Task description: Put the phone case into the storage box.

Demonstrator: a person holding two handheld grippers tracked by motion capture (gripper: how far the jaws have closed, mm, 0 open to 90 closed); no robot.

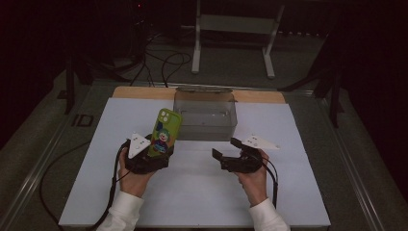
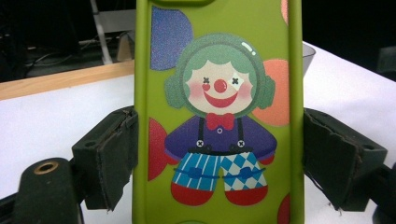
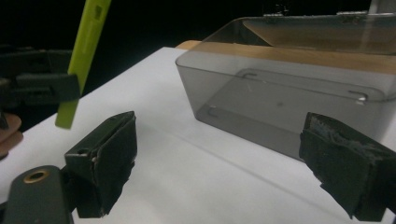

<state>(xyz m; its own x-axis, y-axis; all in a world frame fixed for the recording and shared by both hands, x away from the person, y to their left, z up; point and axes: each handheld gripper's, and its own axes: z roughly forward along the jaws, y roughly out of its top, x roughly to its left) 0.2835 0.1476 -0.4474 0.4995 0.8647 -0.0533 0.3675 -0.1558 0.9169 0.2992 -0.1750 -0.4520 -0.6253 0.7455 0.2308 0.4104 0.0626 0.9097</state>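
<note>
The left gripper [image 1: 150,155] is clamped on a green phone case [image 1: 164,132] with a clown print, holding it upright above the white table [image 1: 192,192] — its top and bottom edges are cut off in the left gripper view. At 3 o'clock from it, the right gripper [image 1: 226,150] gapes wide, holding nothing. A clear plastic box [image 1: 206,115] sits at 12 o'clock, its far rim dim.

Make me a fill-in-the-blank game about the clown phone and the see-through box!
1. The left gripper holds the green phone case that has a ____ drawn on it.
2. The right gripper holds nothing, and its jaws are ____.
3. The clear box on the white table has ____ inside it.
4. The clown's bow tie is coloured ____.

Missing words: clown; open; nothing; red
</note>
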